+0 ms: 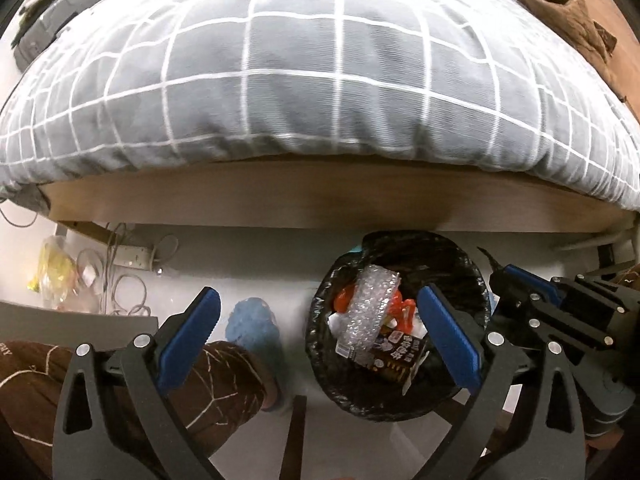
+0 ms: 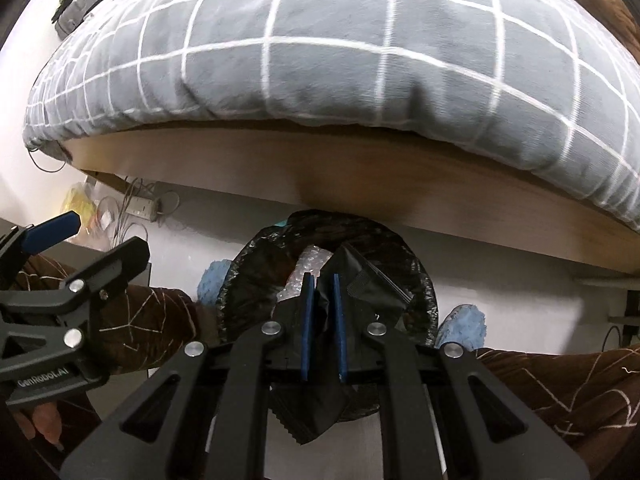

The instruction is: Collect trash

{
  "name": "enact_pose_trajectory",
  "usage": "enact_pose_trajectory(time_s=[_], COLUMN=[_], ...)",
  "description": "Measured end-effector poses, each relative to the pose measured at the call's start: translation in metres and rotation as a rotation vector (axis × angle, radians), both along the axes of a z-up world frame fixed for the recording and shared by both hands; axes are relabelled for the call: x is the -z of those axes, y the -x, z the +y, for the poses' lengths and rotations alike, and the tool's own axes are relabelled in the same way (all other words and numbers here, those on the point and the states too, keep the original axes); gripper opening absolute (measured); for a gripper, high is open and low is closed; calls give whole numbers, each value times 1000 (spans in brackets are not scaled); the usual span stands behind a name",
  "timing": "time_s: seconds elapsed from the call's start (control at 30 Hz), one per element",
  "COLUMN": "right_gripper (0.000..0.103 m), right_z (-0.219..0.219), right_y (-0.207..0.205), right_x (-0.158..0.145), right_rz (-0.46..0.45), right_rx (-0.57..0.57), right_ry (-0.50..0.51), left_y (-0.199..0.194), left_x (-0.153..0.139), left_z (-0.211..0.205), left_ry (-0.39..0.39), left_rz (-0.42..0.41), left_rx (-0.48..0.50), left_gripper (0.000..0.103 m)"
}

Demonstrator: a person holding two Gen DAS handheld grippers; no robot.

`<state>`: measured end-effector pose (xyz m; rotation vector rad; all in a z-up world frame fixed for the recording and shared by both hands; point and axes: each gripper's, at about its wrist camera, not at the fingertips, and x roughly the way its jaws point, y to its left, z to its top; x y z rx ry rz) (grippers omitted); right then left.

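We hold the right tool (image 2: pixel 322 280) over the trash bin (image 1: pixel 472 280), its jaws clamped on a black wrapper (image 2: pixel 360 276) with a serrated edge. From the right wrist view the wrapper hangs above the bin's mouth, so the step in hand looks like the drop. To do it well, we should bring the pinched wrapper over the middle of the opening, clear of the black bag liner's (image 2: pixel 244 276) crumpled rim, and then part the jaws fully so the light foil falls free and does not cling to a pad. A small shake may help if it sticks.

The left tool (image 1: pixel 320 320) stands wide open with nothing between its blue pads (image 1: pixel 192 336); it hovers above the floor (image 1: pixel 260 276) and the bin's left side. We should keep it out of the drop path.

The bin sits on the floor just in front of the bed frame (image 1: pixel 280 196), under the grey checked duvet (image 1: pixel 320 60). Inside we see bubble wrap (image 1: pixel 370 308), orange plastic (image 1: pixel 404 312) and a dark printed packet (image 1: pixel 396 360).

Much is hard to read. The right tool's body covers most of the bin in its own view, so we cannot tell how full it is on that side. The bin's far rim tucks beneath the bed frame. How much of the wrapper lies below the jaws is unclear. A yellow bag (image 1: pixel 52 268) and cables (image 1: pixel 128 280) at the left are blurred.
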<state>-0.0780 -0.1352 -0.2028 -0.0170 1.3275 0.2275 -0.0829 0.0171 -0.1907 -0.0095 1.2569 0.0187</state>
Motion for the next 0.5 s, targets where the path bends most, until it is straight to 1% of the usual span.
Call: enact_pose_trajectory(time_s=[0.03, 0.13, 0.2, 0.27, 0.4, 0.47, 0.5], right_gripper=[15, 19, 25, 36, 50, 61, 64], right_z=[0, 1, 1, 1, -4, -8, -11], right_y=[-1, -1, -1, 0, -1, -2, -2], right_x=[1, 3, 5, 5, 3, -1, -3], right_rz=[-3, -8, -3, -7, -17, -27, -37], right_rx=[4, 9, 15, 15, 31, 42, 49], right_ry=[8, 15, 19, 24, 33, 44, 47], left_y=[0, 0, 0, 0, 1, 0, 0], left_x=[-1, -3, -4, -4, -4, -5, -6], left_z=[2, 4, 5, 4, 0, -1, -2], left_ry=[-2, -16, -19, -16, -25, -25, -25], left_rz=[-3, -11, -11, -13, -14, -16, -19], left_rx=[-3, -6, -6, -3, 9, 9, 9], left_gripper=[97, 97, 97, 97, 97, 97, 97])
